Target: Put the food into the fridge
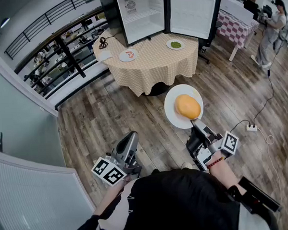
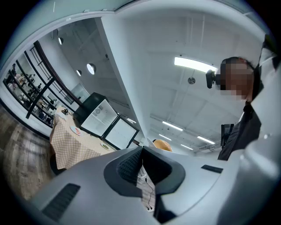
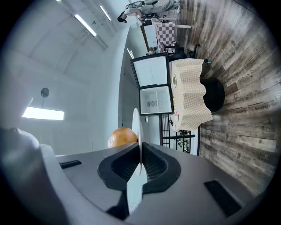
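My right gripper (image 1: 196, 123) is shut on the near rim of a white plate (image 1: 175, 114) carrying a round orange food item (image 1: 188, 106), held over the wooden floor short of the table. In the right gripper view the plate (image 3: 136, 125) stands edge-on between the jaws, with the orange food (image 3: 122, 137) to its left. The left gripper (image 1: 131, 138) hangs low at the left, shut and empty; its jaws (image 2: 142, 150) meet with nothing between them. Ahead, a small fridge (image 1: 141, 13) stands on the table with its door (image 1: 192, 13) swung open.
The round table with a checked cloth (image 1: 151, 68) holds a plate of reddish food (image 1: 128, 55) and a plate of green food (image 1: 175, 44). A person (image 1: 270, 31) stands at the far right near another checked table (image 1: 235, 26). A power strip (image 1: 252, 127) and cable lie on the floor.
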